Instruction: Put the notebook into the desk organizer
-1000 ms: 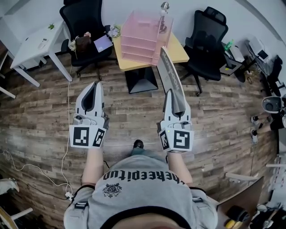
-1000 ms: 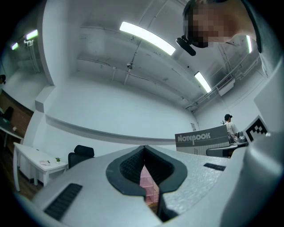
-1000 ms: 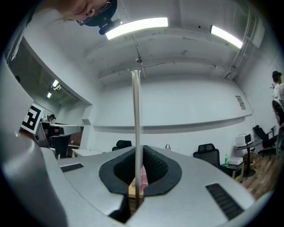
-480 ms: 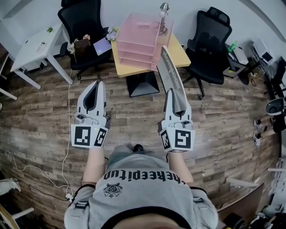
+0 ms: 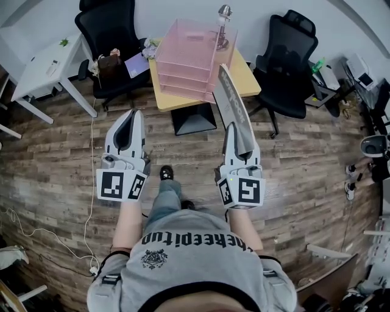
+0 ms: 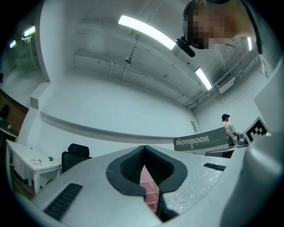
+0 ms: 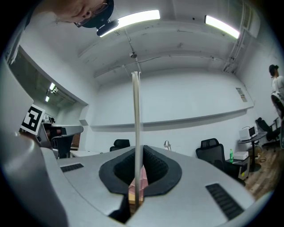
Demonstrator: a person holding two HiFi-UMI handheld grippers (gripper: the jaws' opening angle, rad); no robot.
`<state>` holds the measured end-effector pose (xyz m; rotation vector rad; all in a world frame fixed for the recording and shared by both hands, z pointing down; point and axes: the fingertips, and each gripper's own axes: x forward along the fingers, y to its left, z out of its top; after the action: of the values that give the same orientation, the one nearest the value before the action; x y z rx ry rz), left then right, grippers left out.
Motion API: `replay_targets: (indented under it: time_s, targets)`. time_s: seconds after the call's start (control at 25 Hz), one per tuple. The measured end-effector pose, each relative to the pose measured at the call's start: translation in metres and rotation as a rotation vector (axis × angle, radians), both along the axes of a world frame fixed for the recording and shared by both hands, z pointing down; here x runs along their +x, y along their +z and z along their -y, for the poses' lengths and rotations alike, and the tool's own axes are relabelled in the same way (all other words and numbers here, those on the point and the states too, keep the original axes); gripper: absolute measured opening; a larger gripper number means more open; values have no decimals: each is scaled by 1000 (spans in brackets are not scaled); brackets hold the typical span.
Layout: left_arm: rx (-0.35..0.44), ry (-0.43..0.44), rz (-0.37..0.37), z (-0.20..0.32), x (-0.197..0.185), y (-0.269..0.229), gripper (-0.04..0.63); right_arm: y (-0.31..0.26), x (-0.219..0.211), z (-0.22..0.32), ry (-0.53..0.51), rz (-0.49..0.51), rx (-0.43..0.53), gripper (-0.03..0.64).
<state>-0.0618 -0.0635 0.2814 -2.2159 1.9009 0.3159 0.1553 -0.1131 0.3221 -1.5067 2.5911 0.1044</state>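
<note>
My right gripper (image 5: 234,129) is shut on a grey notebook (image 5: 231,106) that stands on edge and sticks forward from its jaws. In the right gripper view the notebook (image 7: 136,133) shows edge-on as a thin upright strip between the jaws. A pink stacked desk organizer (image 5: 194,58) sits on a yellow-topped table (image 5: 247,73) ahead of me. The notebook's far end reaches over the table's front, next to the organizer. My left gripper (image 5: 128,119) hangs at the left, shut and empty. Through its jaws a sliver of the pink organizer (image 6: 148,188) shows, and the notebook's cover (image 6: 206,140) lies to the right.
Black office chairs stand at the left (image 5: 106,33) and right (image 5: 286,58) of the yellow table. A white desk (image 5: 46,64) is at the far left. A desk lamp (image 5: 224,18) stands behind the organizer. Wood floor lies underfoot, with a cable (image 5: 91,158) at the left.
The table with the organizer has drawn slightly closer and the person's foot has stepped forward. Both grippers keep their pose, and the notebook stays in the right one.
</note>
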Motion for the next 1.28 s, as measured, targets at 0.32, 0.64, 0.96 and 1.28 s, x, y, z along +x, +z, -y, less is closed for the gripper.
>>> replay_targets:
  time_s: [0.32,0.64,0.96,1.28]
  targets:
    - [-1,26,-12,60,-27,1,3,0,-24,53,32,-7,-11,11]
    - [9,67,-15,119,-58,-5,3,-2,-55,104,61,-16,-19,11]
    - [6,101,-15,167,-88,-8,3,-4,-85,146,90,-26,-25,11]
    - [-7,125,-8,207,-121,-4,3,2,-115,187,132,-44,-36,11]
